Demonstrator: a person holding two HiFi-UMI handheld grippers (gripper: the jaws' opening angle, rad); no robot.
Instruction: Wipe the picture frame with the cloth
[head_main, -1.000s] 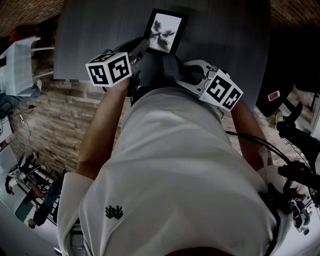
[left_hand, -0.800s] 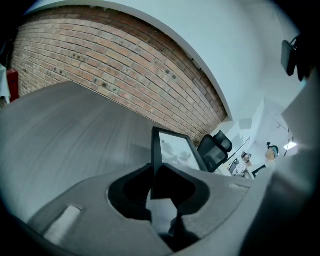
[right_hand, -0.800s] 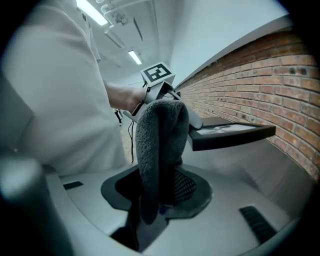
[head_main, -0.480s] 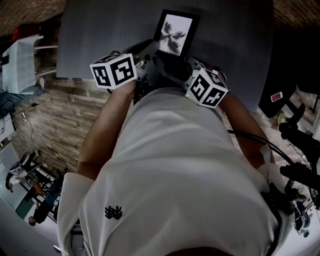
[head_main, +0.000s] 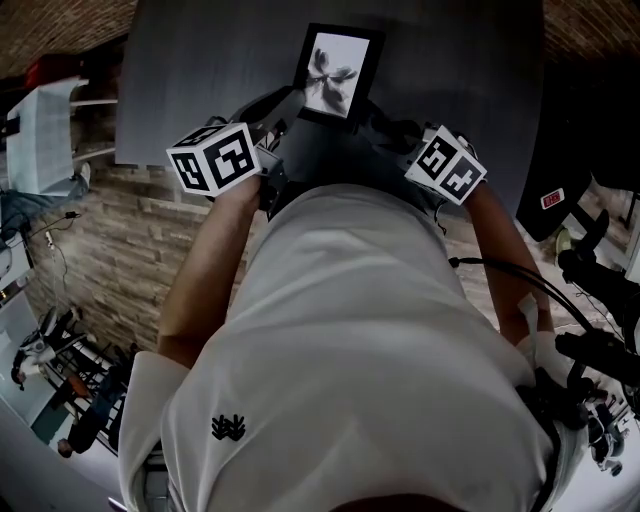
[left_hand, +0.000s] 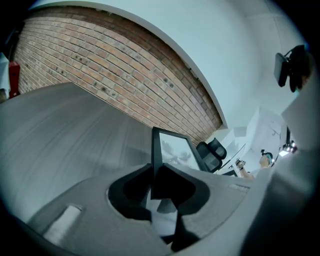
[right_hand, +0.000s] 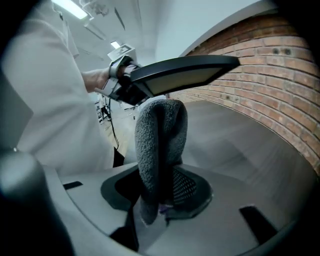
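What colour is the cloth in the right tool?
Grey, with a nubby, towel-like texture. The cloth shows best in the right gripper view.

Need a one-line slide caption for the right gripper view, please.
Right gripper, jaws shut on a folded grey cloth, just under the picture frame held by the left gripper.

No legible text, label or number shows.

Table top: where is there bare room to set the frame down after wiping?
Bare table lies left of the picture frame, out to the table's left edge, and right of it toward the right edge. The near edge is crowded: left gripper on the frame, right gripper with the cloth.
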